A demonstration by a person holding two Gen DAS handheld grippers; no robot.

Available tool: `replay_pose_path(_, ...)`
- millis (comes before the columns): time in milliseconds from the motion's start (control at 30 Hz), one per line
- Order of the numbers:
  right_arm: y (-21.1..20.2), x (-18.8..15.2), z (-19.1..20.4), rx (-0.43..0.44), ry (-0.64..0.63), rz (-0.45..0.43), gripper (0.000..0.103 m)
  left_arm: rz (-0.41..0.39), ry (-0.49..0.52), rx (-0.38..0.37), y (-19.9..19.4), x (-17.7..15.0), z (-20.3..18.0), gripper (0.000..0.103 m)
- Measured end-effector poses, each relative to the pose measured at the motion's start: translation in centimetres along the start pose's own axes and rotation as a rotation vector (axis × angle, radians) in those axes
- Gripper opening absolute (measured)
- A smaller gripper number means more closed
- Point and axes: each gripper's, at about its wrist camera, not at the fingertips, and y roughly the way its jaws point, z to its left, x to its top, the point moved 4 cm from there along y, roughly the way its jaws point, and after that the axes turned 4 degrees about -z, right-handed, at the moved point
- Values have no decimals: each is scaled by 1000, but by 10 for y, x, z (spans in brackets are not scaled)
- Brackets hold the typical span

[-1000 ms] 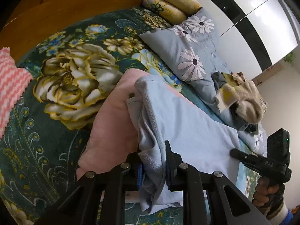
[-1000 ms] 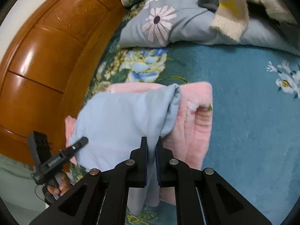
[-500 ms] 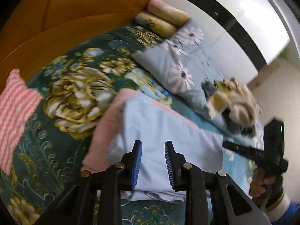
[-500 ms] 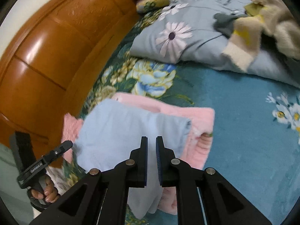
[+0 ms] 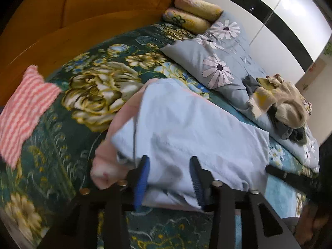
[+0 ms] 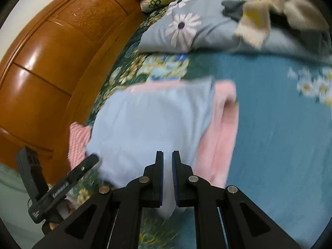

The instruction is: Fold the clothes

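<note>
A light blue garment [image 5: 197, 128] lies folded flat on top of a pink folded garment [image 5: 108, 161] on the floral bedspread. My left gripper [image 5: 169, 164] hovers over the blue garment's near edge. Its jaws are opening and stand apart, with the cloth lying behind them and not pinched. In the right wrist view the blue garment [image 6: 149, 124] covers most of the pink one [image 6: 224, 124]. My right gripper [image 6: 167, 155] is shut to a thin slit above the near edge and grips nothing. A person's hand holds the left gripper [image 6: 83, 168] at the lower left.
A pink-and-white striped cloth [image 5: 25, 108] lies left of the stack by the wooden headboard [image 6: 51, 62]. Behind the stack are a grey daisy pillow [image 5: 217, 62], two rolled bolsters [image 5: 193, 14] and a heap of beige and grey clothes [image 5: 286, 103].
Both grippers let go of the blue garment and drew back towards the near edge. The garment dropped flat onto the pink one. The left jaws spread wider.
</note>
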Motion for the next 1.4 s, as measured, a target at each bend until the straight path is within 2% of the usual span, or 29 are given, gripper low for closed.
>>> replay_pose_path(167, 2, -53, 2, -19, -63, 9, 9, 0, 24, 57, -10, -30, -2, 60)
replay_pose_path(300, 7, -69, 3, -54, -79, 14, 10, 6, 6, 123, -15, -53, 2, 73)
replay_pose_path(400, 8, -79, 0, -80, -70, 5, 19, -14, -28, 160, -22, -67, 4, 81)
replay_pose_path(433, 9, -83, -2, -94, -75, 10, 24, -19, -49, 161, -24, -71, 6, 84)
replay_pose_path(467, 9, -85, -1, -101, -89, 9, 26, -23, -68, 156, -26, -73, 6, 85)
replay_pose_path(533, 8, -87, 2, -116, -118, 7, 38, -36, -112, 145, -31, -81, 7, 94)
replay_pose_path(633, 5, -89, 1, -114, -141, -1, 47, -51, -114, 164, -36, -89, 3, 102)
replay_pose_path(733, 1, -89, -1, -107, -137, -12, 57, -48, -94, 205, -40, -96, -1, 103)
replay_pose_path(867, -3, -89, -1, -112, -143, -24, 60, -64, -82, 246, -44, -100, -2, 103)
replay_pose_path(933, -4, -90, -1, -119, -150, -29, 71, -66, -88, 272, -47, -101, 0, 103)
replay_pose_path(1067, -7, -91, 0, -134, -164, -36, 76, -83, -85, 315, -54, -102, 2, 103)
replay_pose_path(1133, -5, -89, 0, -137, -164, -39, 86, -86, -83, 334, -56, -102, 2, 103)
replay_pose_path(1233, -4, -88, -1, -137, -158, -40, 93, -88, -82, 348, -57, -103, 4, 103)
replay_pose_path(1400, -3, -88, 0, -137, -165, -38, 96, -63, -82, 348, -51, -108, 6, 103)
